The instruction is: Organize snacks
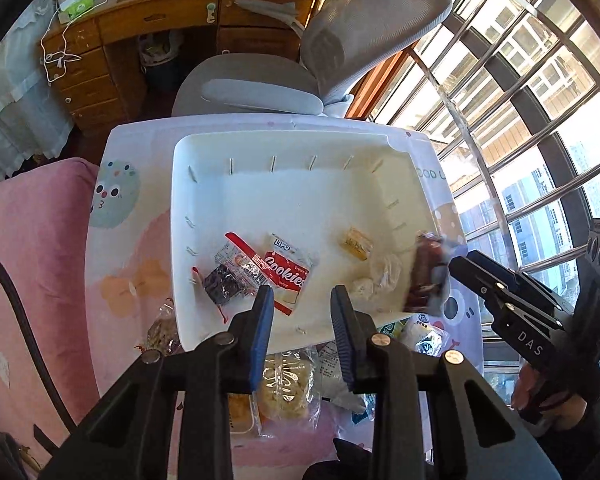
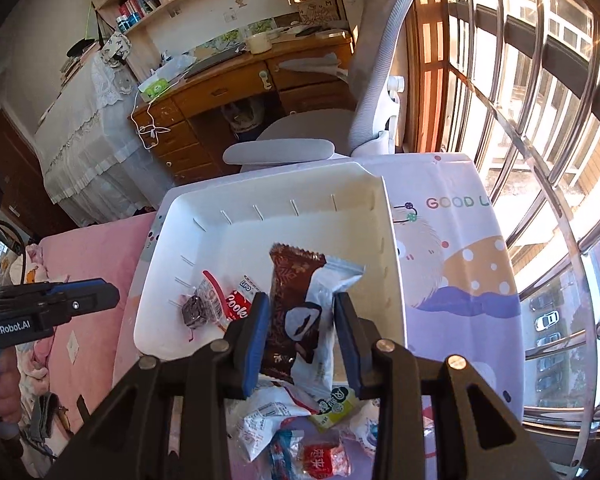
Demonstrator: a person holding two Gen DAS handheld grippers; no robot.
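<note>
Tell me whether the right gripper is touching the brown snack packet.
Touching. The right wrist view shows the right gripper with both pads pressed against the brown snack packet.

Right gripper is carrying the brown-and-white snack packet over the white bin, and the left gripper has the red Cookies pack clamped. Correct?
Not quite. The left gripper is open and holds nothing; the left wrist view shows the Cookies pack lying in the white bin. The right gripper does carry the brown-and-white snack packet.
</note>
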